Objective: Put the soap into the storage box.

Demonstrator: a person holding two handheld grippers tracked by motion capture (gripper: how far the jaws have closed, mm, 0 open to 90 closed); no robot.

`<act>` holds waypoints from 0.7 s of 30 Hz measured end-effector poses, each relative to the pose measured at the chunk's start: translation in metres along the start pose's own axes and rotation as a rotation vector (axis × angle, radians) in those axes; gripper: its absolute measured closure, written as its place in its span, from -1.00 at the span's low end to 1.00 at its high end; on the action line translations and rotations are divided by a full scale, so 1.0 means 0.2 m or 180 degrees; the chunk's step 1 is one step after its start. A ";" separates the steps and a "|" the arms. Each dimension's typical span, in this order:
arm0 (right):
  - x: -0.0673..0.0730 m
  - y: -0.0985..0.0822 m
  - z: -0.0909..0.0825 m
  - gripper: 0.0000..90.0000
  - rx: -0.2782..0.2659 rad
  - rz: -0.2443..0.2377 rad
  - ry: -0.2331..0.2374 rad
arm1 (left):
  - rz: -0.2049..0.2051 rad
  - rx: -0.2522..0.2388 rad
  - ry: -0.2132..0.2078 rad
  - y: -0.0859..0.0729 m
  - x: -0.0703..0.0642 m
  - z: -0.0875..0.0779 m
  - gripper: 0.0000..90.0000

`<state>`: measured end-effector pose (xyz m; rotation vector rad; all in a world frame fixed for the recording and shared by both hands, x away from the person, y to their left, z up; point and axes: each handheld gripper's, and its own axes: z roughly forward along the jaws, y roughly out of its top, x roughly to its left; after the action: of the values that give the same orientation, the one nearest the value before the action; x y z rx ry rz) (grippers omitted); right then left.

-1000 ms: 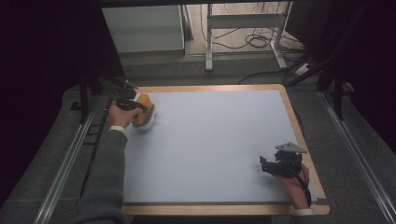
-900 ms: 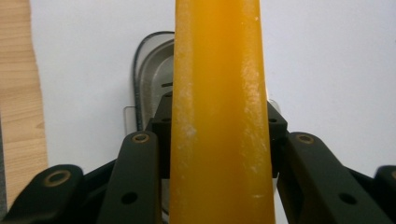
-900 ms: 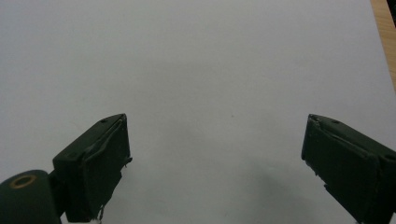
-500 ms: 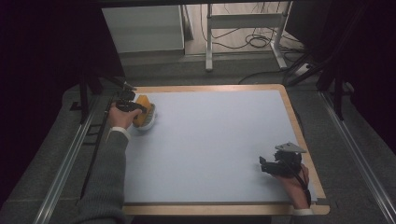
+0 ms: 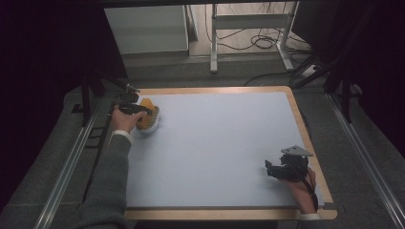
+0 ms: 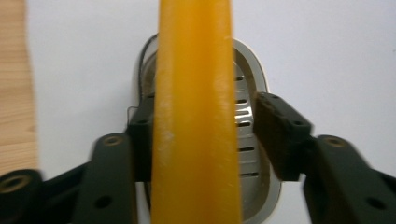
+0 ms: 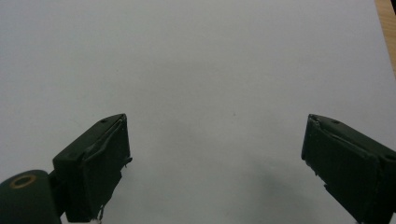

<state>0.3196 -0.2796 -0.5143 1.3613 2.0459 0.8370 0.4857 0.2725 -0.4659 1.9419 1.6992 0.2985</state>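
Apparently the left gripper (image 6: 198,140) is straddling an orange bar (image 6: 196,112) over a slotted holder (image 6: 247,154), jaws w/ a gap on one side, so grip isn't complete, while the right gripper (image 7: 215,163) is idling, jaws spread, nothing btwn them.

A wood-edged table (image 5: 305,125) with a pale top carries what looks like a slotted dish (image 5: 152,125) near its far-left corner.

my left gripper (image 5: 138,110) sits at the table's (image 5: 215,143) far left corner, jaws either side of a slab (image 6: 194,116) standing in a slotted dish (image 6: 250,140) (dish on the mat); my right gripper (image 5: 274,171) rests near right, well apart.
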 end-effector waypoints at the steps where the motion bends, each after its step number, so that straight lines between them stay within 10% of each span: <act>1: 0.00 0.00 0.00 -0.82 0.0001 0.0002 0.0005 | 0.0018 -0.0018 0.0040 0.00 0.00 -0.01 -0.06; 13: 0.01 0.00 0.00 -0.82 0.0013 -0.0013 0.0011 | 0.0304 -0.0298 0.0182 -0.07 0.02 -0.16 -0.25; 21: 0.02 0.01 0.00 -0.82 -0.0006 -0.0040 0.0021 | 0.0465 -0.0543 0.0011 -0.14 -0.05 -0.26 -0.34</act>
<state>0.3200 -0.2754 -0.5135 1.3449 2.0561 0.8388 0.4350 0.2782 -0.4359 1.9418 1.4850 0.4850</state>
